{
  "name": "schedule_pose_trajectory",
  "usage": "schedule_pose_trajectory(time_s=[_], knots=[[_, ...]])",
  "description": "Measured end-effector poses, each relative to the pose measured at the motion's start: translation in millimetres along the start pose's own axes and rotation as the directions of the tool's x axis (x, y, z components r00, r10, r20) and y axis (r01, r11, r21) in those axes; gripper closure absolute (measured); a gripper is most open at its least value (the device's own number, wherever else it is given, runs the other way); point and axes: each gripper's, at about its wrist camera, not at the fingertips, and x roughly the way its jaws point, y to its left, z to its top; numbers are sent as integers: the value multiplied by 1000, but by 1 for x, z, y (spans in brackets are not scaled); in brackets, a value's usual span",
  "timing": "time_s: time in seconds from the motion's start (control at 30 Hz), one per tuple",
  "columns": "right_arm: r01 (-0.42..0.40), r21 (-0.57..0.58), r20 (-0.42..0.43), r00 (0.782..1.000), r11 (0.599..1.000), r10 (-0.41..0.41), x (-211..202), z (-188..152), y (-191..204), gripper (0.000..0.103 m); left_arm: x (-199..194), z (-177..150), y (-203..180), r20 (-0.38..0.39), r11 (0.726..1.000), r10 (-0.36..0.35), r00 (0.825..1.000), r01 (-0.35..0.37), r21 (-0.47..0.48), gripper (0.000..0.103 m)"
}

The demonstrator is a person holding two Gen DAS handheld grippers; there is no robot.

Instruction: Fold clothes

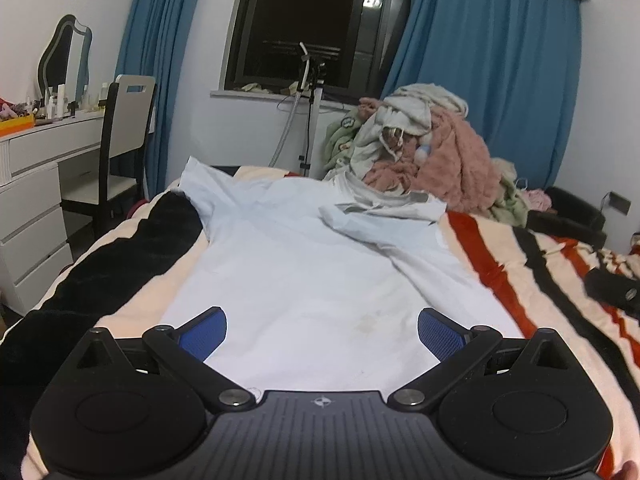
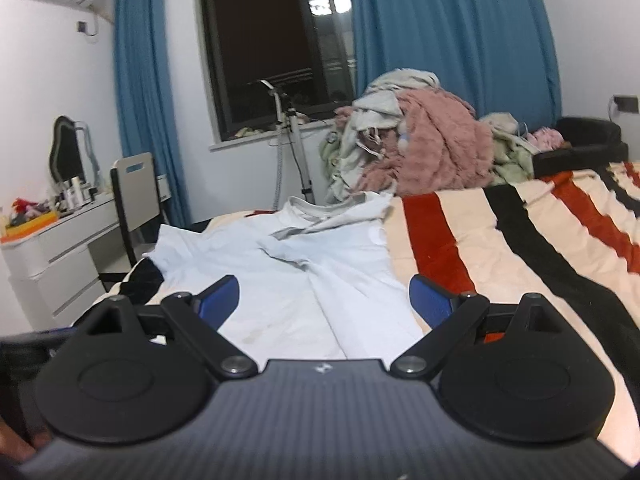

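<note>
Striped blanket (image 1: 520,264) in cream, red and black covering the bed. At twelve o'clock, a dark window (image 1: 304,28) flanked by blue curtains (image 1: 492,64), with a tripod stand (image 1: 310,120) below it. At ten o'clock, a white dresser (image 1: 36,184) bearing a mirror (image 1: 64,56), bottles and a chair (image 1: 124,136) alongside.

Black grippers (image 1: 322,334), blue finger pads (image 2: 430,300)

shirt (image 1: 296,264) pale blue | blanket (image 1: 520,264) cream, red-black stripes | curtains (image 1: 492,60) blue
</note>
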Motion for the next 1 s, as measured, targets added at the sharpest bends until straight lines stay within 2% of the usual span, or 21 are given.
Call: schedule_pose_trajectory(time_s=[0.17,0.73,0.83,1.0], knots=[[8,21,-5,1000,1000,-8,0,0,-6,10,10,-4,3,-29,1000,6,1000,-6,3,1],[30,98,-19,999,995,-28,-5,6,-26,10,19,-17,-9,-50,995,-1,999,6,102,1],[34,124,-1,999,992,-34,-11,12,-37,10,18,-19,-13,-60,992,-16,998,23,122,2],[41,168,28,999,985,-46,-20,21,-57,10,16,-27,-30,-88,980,-85,992,99,171,6]])
